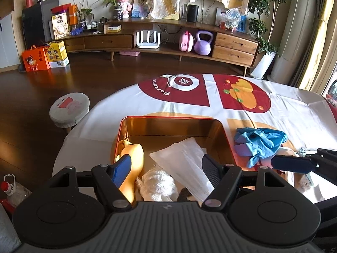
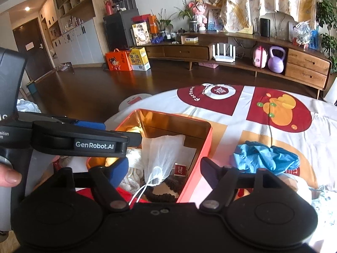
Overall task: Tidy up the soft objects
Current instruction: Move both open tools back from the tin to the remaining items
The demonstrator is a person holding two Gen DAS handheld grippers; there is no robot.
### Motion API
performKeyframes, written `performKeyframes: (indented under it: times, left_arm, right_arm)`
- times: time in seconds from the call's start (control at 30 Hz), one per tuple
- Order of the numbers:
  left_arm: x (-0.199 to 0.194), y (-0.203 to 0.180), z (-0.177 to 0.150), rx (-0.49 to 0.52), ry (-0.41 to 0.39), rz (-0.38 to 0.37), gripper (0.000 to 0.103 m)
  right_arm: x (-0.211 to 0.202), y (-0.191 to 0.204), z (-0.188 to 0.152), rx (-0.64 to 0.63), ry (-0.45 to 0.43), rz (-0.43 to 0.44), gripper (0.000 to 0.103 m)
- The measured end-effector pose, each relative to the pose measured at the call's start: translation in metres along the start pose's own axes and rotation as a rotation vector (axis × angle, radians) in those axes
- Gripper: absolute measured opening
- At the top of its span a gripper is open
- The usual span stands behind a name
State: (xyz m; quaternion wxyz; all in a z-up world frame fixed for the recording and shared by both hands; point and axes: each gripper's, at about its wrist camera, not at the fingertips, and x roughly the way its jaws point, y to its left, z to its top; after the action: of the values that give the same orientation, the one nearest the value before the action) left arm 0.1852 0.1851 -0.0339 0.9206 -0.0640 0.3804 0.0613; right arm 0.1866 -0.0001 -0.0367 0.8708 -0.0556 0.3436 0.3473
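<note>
A red tin box with a gold inside [image 1: 168, 126] [image 2: 202, 145] stands on the table. In it lie a yellow soft item [image 1: 132, 164], a white mesh bag [image 1: 185, 160] [image 2: 160, 154], a white knitted cloth [image 1: 158, 185] [image 2: 132, 162] and a dark hair tie [image 2: 162, 191]. Blue gloves [image 1: 261, 143] [image 2: 263, 156] lie on the cloth to the right of the box. My left gripper [image 1: 166, 164] is open above the box's near part. My right gripper [image 2: 164, 166] is open above the box's near right wall. Neither holds anything.
The round table has a white and red tablecloth [image 1: 210, 97] [image 2: 273, 109]. More small soft items lie at the near right [image 2: 305, 191]. A small round stool [image 1: 69, 109] stands left of the table. A long wooden TV cabinet [image 1: 168, 40] lines the far wall.
</note>
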Motion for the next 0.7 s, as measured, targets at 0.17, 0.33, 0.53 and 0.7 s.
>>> performKeyframes:
  times: [0.17,0.33,0.53,0.7]
  left_arm:
    - [-0.017,-0.008,-0.004,0.007,-0.019,-0.01,0.077]
    - [-0.033,-0.018,-0.008,0.022,-0.041,-0.023,0.078]
    - [-0.048,-0.031,-0.014,0.035,-0.061,-0.044,0.082]
    - [-0.056,-0.045,-0.021,0.027,-0.068,-0.07,0.083]
  right_arm:
    - [-0.019,-0.003,-0.003,0.0,-0.026,0.011,0.081]
    - [-0.037,-0.007,-0.009,0.008,-0.042,0.022,0.084]
    - [-0.058,-0.016,-0.02,0.027,-0.054,0.028,0.09]
    - [-0.074,-0.024,-0.027,0.039,-0.073,0.03,0.096]
